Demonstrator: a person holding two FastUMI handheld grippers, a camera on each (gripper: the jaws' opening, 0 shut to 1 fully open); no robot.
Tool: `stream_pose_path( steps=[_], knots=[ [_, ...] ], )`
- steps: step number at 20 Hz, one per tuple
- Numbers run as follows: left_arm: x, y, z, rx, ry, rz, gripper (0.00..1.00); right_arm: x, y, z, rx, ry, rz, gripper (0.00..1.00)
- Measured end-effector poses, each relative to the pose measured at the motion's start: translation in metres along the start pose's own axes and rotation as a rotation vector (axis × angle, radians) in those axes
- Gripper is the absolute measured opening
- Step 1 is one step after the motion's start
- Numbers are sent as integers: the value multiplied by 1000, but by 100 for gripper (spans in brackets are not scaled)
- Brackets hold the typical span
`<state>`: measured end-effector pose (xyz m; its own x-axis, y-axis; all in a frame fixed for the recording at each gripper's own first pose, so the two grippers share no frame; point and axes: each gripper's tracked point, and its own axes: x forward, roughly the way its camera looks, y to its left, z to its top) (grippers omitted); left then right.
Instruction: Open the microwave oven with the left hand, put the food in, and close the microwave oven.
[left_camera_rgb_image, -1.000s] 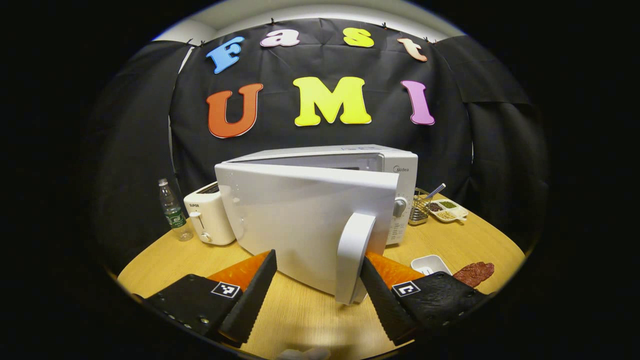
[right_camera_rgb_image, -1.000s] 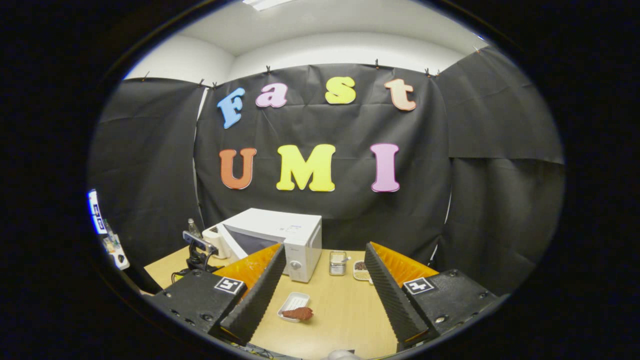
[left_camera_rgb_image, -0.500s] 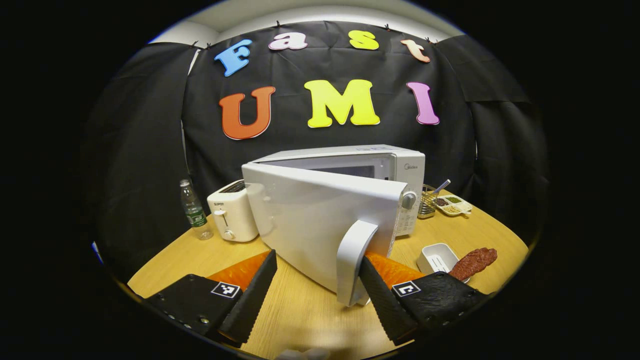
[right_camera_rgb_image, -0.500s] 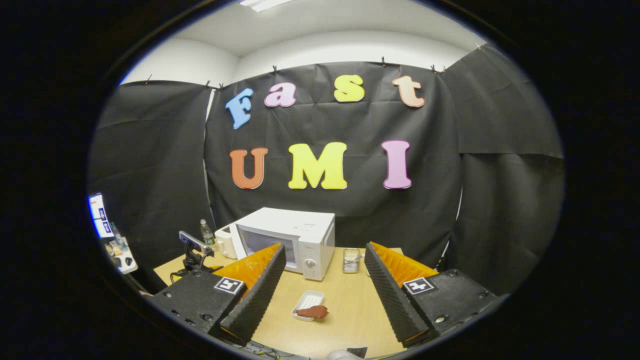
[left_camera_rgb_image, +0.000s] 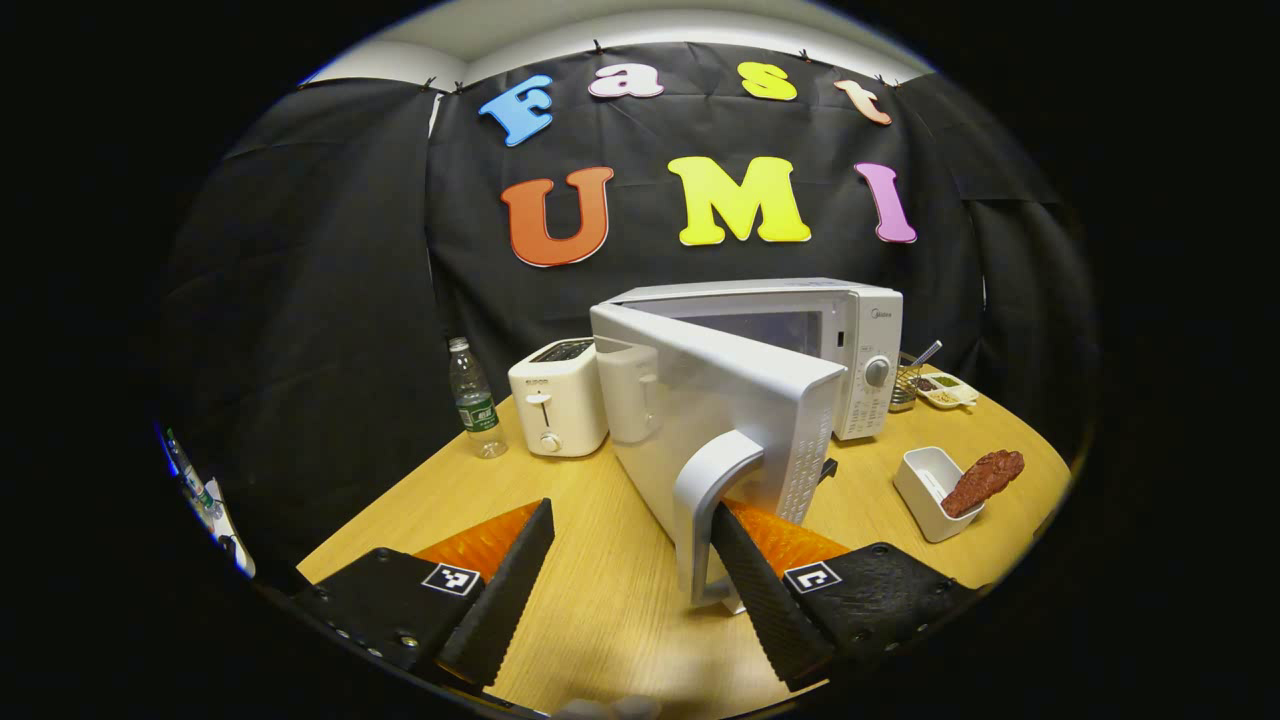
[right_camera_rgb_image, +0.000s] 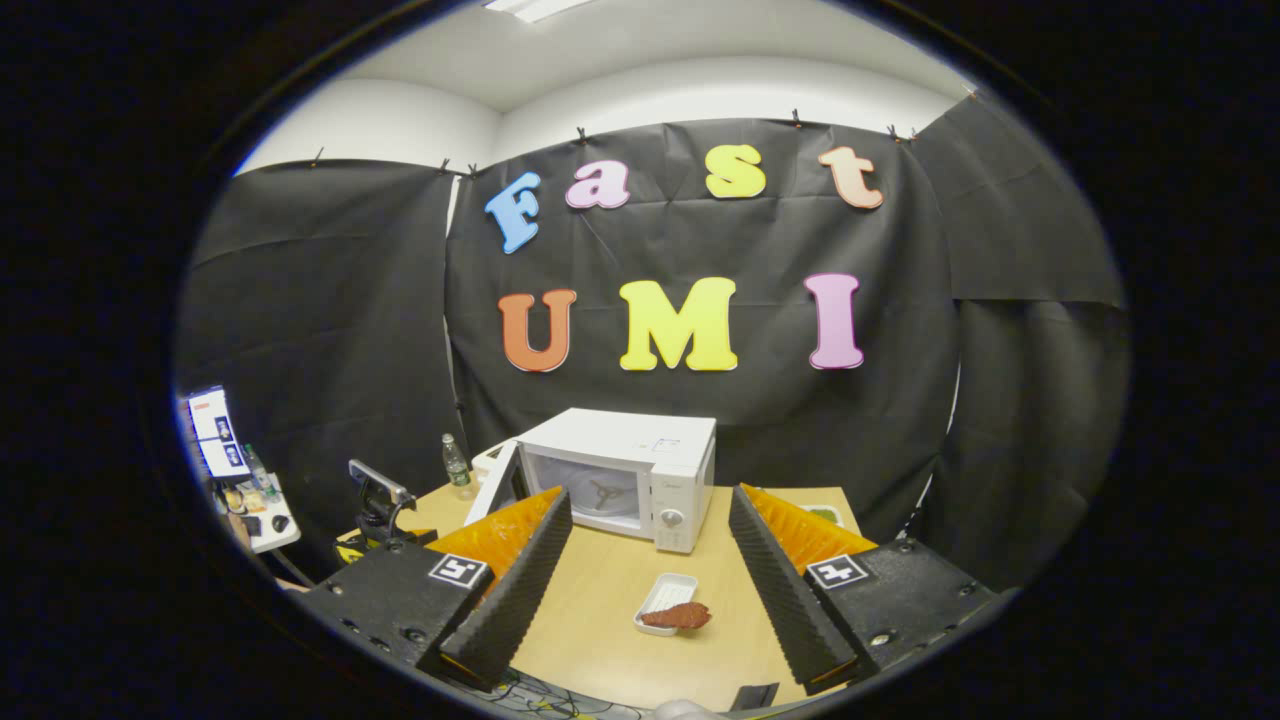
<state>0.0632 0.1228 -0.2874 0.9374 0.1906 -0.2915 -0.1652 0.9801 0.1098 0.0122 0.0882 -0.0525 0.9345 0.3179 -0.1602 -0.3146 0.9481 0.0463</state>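
Note:
The white microwave (left_camera_rgb_image: 850, 330) stands at the back of the round wooden table (left_camera_rgb_image: 600, 600), its door (left_camera_rgb_image: 720, 410) swung partly out to the left. My left gripper (left_camera_rgb_image: 630, 590) is open; the tip of one of its fingers (left_camera_rgb_image: 750, 580) is tucked behind the door handle (left_camera_rgb_image: 705, 510), and the other finger is apart from it. A brown piece of food (left_camera_rgb_image: 985, 478) lies across a small white dish (left_camera_rgb_image: 922, 485) to the right. In the right gripper view my right gripper (right_camera_rgb_image: 645, 585) hangs open and holds nothing, well back from the microwave (right_camera_rgb_image: 640, 470), the food (right_camera_rgb_image: 680, 615) and the dish (right_camera_rgb_image: 660, 598).
A white toaster (left_camera_rgb_image: 555, 395) and a water bottle (left_camera_rgb_image: 472, 400) stand left of the microwave. A wire basket (left_camera_rgb_image: 905, 385) and a divided tray (left_camera_rgb_image: 945, 392) sit behind it on the right. A side stand (right_camera_rgb_image: 240, 500) with small items is off the table's left.
The microwave door has swung further open with my left gripper hooked on its handle, moving left. The oven cavity now shows in the right gripper view. The right gripper stays open and back.

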Motion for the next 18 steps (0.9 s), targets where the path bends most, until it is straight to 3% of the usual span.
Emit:
stream_pose_path(
  steps=[9,12,18],
  knots=[
    [-12,69,-11,-46,18,31,95,-5,42,-9,0,4,21,96],
    [-15,97,-10,-8,1,65,95,-4,51,-9,1,4,22,100],
    [-10,155,-16,-5,28,146,93,0,62,-19,-9,21,23,96]
  ],
)
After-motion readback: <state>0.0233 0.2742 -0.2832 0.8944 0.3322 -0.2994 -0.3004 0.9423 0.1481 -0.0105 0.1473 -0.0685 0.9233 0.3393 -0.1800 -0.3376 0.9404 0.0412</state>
